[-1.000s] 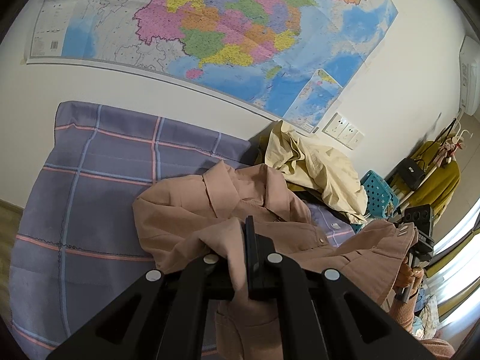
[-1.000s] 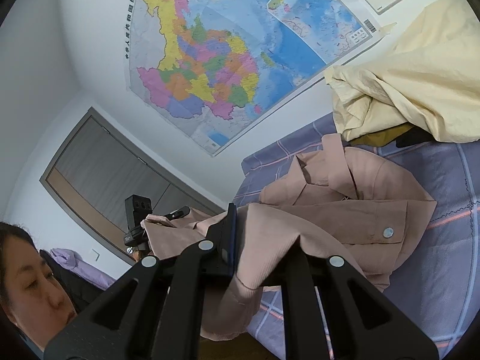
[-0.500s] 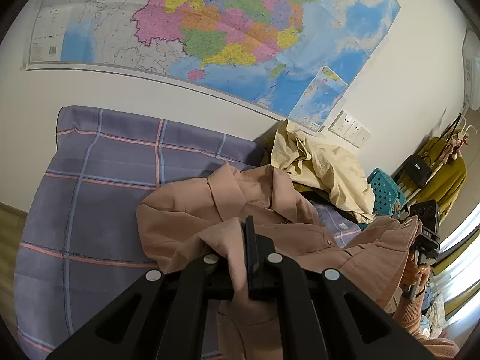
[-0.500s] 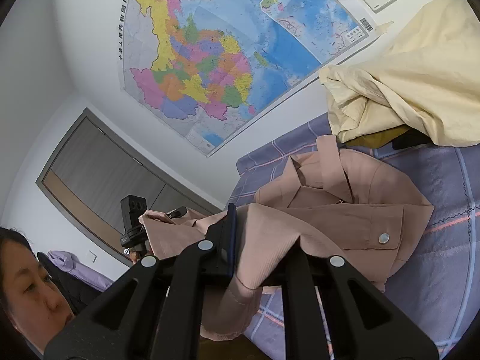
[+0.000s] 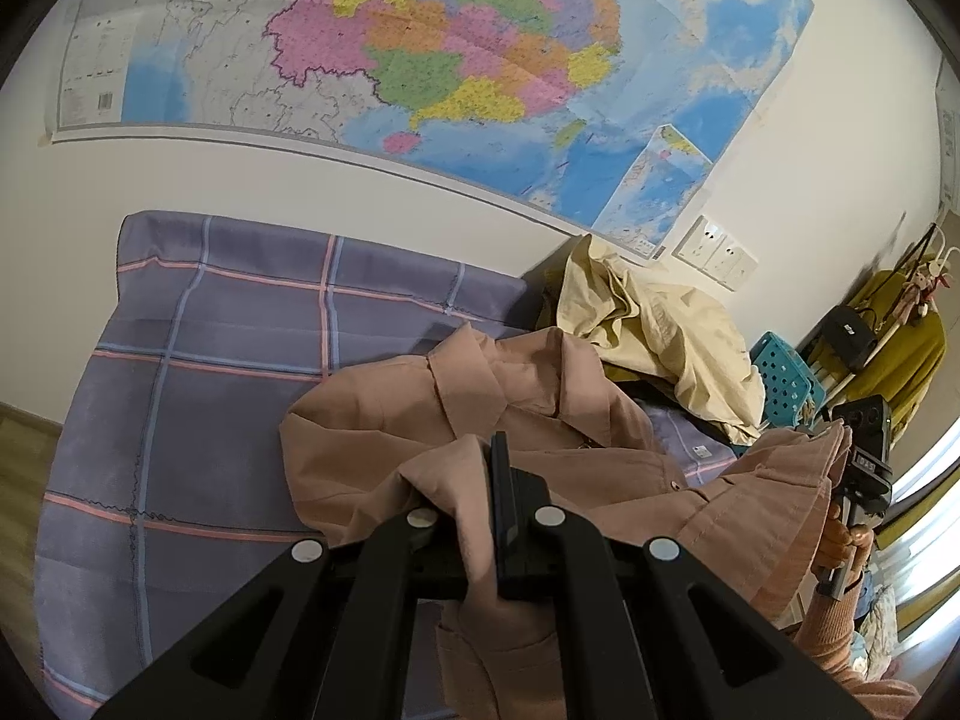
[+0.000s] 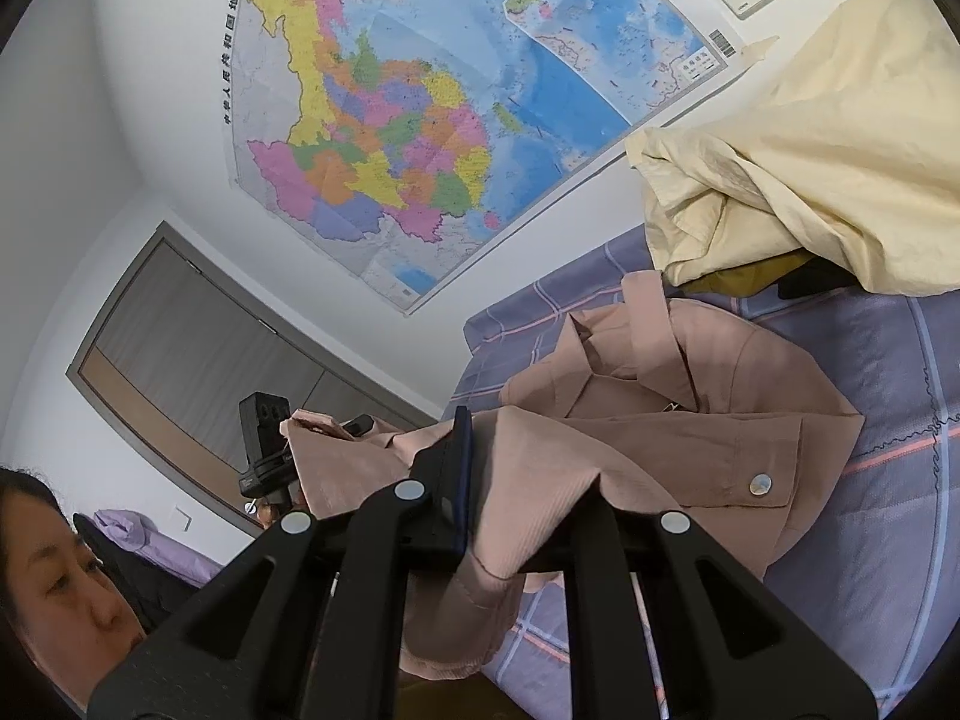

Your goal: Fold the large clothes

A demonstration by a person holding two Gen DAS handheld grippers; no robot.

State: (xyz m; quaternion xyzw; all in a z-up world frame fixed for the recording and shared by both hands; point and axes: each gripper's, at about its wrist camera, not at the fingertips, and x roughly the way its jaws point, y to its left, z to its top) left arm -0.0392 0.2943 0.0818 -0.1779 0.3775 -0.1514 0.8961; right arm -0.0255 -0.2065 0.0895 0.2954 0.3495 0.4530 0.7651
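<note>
Left claw (image 5: 480,516) and right claw (image 6: 480,492) each clamped on the hem of the pink jacket (image 5: 510,420); collar end lies ahead of both claws on the bed (image 5: 210,390). Looks soft, mid-weight, droops between grips. Best held at hem corners, taut.

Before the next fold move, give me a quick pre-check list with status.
1. Left gripper clamped on pink jacket: ok.
2. Right gripper clamped on the jacket: ok.
3. Hem lifted between both grippers, collar end resting on the bedsheet: ok.
4. Landing area left of the jacket free: ok.
5. Cream garment clear of the jacket: not ok, it lies right at the collar.
6. Sleeves tucked flat: cannot tell.
</note>
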